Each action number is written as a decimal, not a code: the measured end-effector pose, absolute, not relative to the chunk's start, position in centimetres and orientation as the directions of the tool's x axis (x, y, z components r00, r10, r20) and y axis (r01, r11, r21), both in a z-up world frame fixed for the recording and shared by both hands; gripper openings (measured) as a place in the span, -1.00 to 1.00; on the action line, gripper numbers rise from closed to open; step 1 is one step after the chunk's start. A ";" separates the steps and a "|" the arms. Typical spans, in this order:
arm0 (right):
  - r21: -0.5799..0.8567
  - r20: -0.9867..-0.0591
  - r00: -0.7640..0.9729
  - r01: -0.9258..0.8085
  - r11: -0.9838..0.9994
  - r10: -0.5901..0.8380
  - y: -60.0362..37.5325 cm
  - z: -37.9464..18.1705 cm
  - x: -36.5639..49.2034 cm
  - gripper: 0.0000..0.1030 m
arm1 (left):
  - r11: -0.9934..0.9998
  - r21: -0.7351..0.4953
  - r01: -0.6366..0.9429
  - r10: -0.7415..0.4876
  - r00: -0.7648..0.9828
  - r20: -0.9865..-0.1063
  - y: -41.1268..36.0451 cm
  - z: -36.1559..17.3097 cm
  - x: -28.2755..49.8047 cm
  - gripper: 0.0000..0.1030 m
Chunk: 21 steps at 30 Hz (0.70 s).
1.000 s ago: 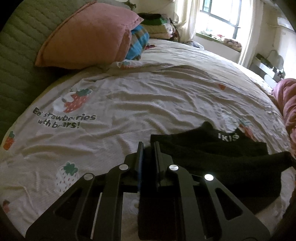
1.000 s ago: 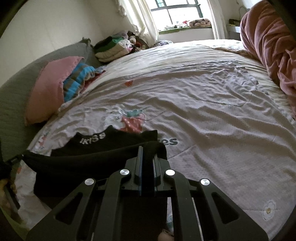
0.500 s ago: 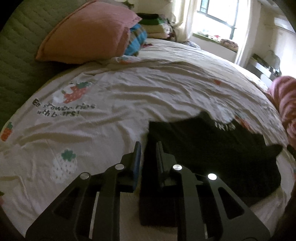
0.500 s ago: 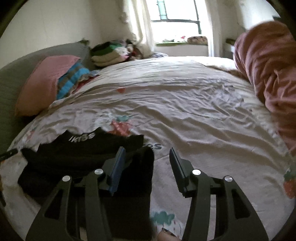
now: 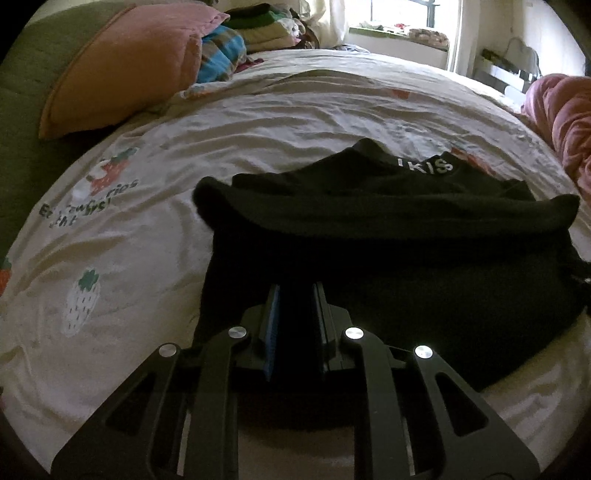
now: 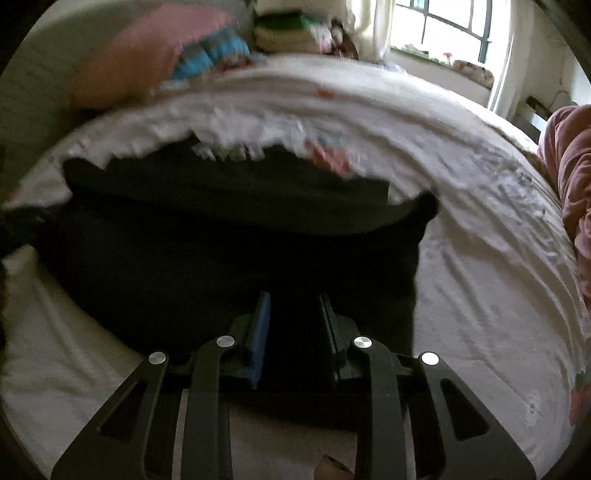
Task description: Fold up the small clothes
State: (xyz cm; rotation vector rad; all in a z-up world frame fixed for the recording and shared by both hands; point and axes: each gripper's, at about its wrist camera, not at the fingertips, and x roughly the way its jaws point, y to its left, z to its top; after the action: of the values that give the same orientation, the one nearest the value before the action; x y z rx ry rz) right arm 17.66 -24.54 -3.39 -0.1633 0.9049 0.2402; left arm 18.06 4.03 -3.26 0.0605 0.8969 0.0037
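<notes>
The black garment (image 5: 388,251) lies half-folded on the bed (image 5: 258,122), waistband at 12 o'clock. The left gripper (image 5: 295,325) pinches its near hem. The right gripper (image 6: 293,332) is closing over dark cloth. Soft, light, limp: best held at hem corners.

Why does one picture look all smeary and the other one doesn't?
Right wrist view: the white strawberry-print bedsheet is streaked by motion blur. Left wrist view: sharp, white waistband letters readable on the black garment; the window glares white.
</notes>
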 end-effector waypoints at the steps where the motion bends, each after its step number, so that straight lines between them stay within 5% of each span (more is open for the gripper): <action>1: -0.041 -0.796 0.592 -0.267 0.963 0.130 -24.4 -3.7 18.1 -0.52 | 0.998 0.059 0.020 0.034 0.623 -0.782 3.9 -3.4 18.4 -0.79; 15: 0.024 -0.801 0.588 -0.156 0.987 0.112 -23.8 -3.1 25.8 -0.53 | 0.997 0.068 -0.023 0.069 0.582 -0.810 4.5 -3.7 24.2 -0.54; 21: 0.090 -0.725 0.671 -0.130 0.987 0.154 -25.1 -2.0 26.9 -0.53 | 0.996 0.011 -0.084 0.060 0.600 -0.798 6.6 -2.6 25.4 -0.42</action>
State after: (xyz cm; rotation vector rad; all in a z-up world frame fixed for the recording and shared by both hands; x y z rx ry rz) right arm 26.91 -25.11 -2.00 0.0320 0.8202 0.1599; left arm 25.43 6.55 -2.55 -0.0284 0.9234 0.0832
